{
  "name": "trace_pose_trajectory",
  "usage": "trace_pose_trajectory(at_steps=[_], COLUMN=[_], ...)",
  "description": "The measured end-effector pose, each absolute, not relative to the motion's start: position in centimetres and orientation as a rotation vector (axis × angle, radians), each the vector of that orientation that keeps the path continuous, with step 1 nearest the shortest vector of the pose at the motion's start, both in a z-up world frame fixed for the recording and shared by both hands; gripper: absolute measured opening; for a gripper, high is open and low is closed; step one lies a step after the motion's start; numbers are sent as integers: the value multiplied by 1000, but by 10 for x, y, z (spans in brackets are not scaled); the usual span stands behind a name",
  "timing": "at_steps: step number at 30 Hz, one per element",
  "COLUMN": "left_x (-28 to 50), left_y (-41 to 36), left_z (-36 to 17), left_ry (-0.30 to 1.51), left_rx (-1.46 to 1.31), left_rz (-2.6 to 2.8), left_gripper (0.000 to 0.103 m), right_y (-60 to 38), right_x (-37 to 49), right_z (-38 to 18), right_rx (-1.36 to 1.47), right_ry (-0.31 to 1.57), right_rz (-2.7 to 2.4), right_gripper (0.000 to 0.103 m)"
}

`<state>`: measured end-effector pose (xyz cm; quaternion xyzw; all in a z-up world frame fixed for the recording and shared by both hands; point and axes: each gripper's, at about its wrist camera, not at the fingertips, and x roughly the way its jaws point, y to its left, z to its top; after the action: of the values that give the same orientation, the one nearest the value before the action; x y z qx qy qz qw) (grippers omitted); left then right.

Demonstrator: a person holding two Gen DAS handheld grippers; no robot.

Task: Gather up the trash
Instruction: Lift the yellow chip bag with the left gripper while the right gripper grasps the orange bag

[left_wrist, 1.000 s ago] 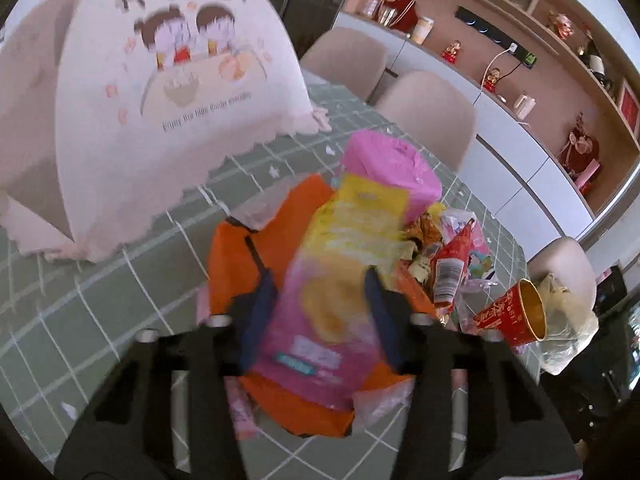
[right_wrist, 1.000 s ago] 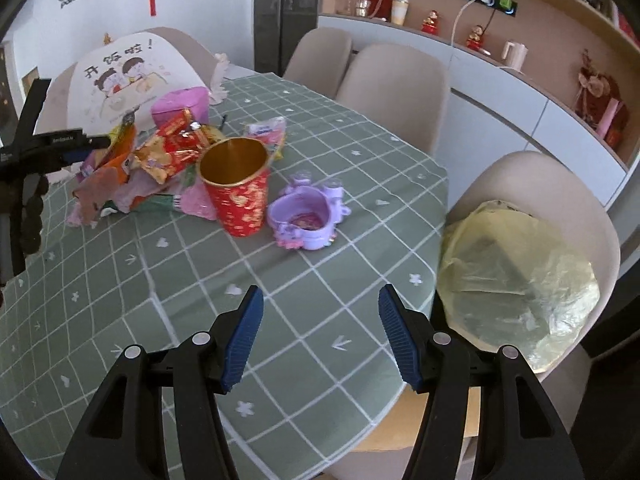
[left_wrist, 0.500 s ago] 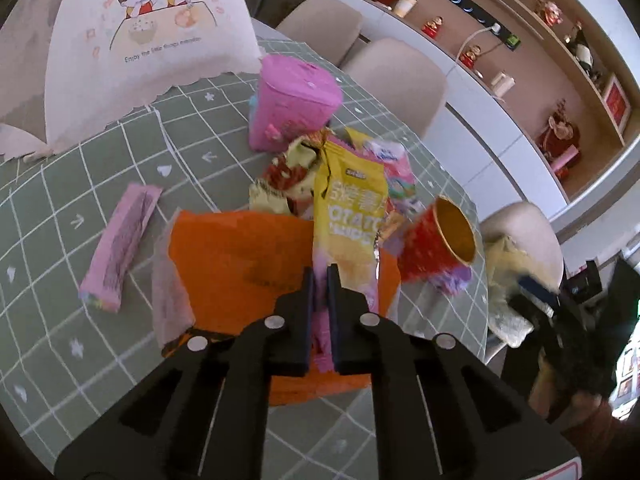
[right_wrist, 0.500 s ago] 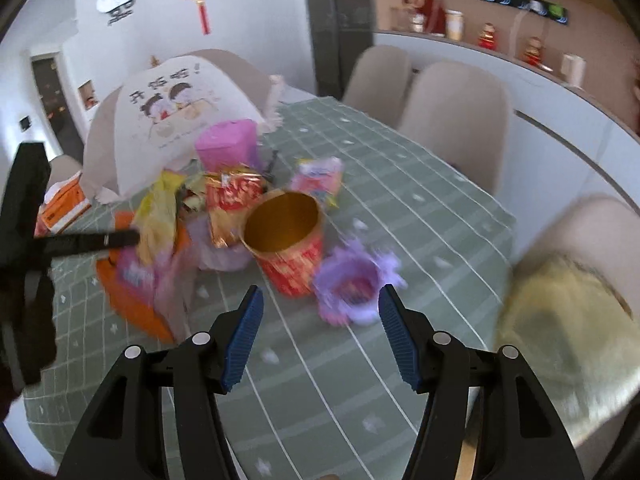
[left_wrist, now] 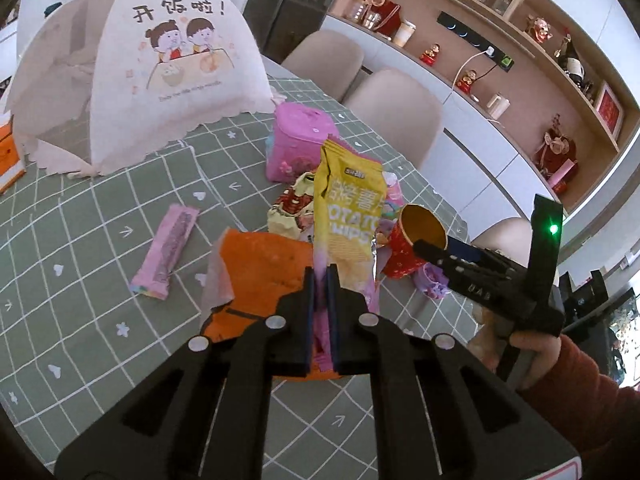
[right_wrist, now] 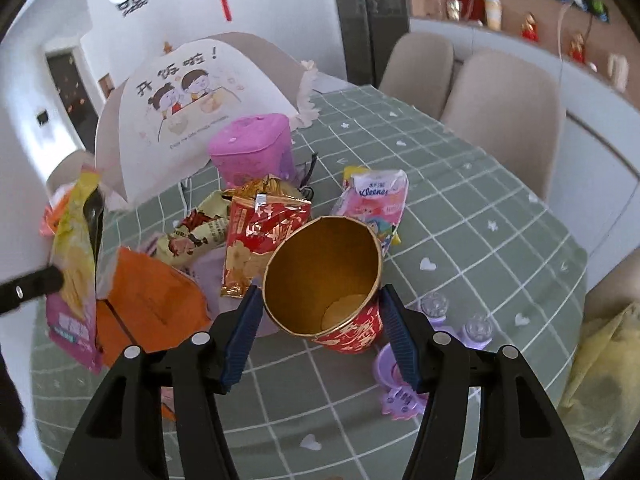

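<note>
My left gripper point(left_wrist: 320, 280) is shut on a yellow and pink potato chip bag point(left_wrist: 348, 208) and holds it up above an orange wrapper point(left_wrist: 264, 264). The bag also shows at the left of the right wrist view point(right_wrist: 74, 256). My right gripper point(right_wrist: 320, 332) is open, its fingers on either side of a red paper cup with a gold inside point(right_wrist: 324, 272); whether they touch it I cannot tell. The cup also shows in the left wrist view point(left_wrist: 412, 244). Red and yellow snack wrappers point(right_wrist: 260, 236) lie in a pile behind the cup.
A pink lidded box point(left_wrist: 300, 144) and a white mesh food cover point(left_wrist: 160, 80) stand behind the pile. A pink bar wrapper point(left_wrist: 168, 252) lies left. A purple toy point(right_wrist: 404, 372), a tissue pack point(right_wrist: 376, 204) and a yellow bag on a chair point(right_wrist: 600, 380) are right.
My left gripper closed on the chip bag and lifted it. My right gripper moved forward to the red cup, which now sits between its fingers.
</note>
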<state>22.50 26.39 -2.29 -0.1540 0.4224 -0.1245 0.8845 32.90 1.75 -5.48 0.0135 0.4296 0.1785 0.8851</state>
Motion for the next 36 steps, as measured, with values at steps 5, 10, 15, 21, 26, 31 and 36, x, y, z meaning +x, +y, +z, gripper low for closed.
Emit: trace_pose_trajectory(at_steps=[5,10,15,21,26,31,36], left_x=[216,208,207,203,200,196,195], left_y=[270,275,282,282,283,301,337], left_z=[-27,-28,-29,-28,-31,-31,-27], left_ry=[876,863,858,860,859,850,835], left_rx=[-348,-347,-361,-373,-389,-391,-414], left_rz=[-255,-255,-250,-263,-275,-223,-137], left_gripper=[6,6,6,6,6,6,6], right_y=[12,3,9,-2,-11,28,86], right_x=[317,302,290,280,267,248,247], right_z=[-45,-31,-14,-7,-25,-44,-56], right_rx=[7,11,-66,-40,14,-15,-27], right_ry=[894,879,841,777,757,806,847], right_rz=[345,343,338,292,361,492,575], right_gripper=[22,10,8,17,57,57,57])
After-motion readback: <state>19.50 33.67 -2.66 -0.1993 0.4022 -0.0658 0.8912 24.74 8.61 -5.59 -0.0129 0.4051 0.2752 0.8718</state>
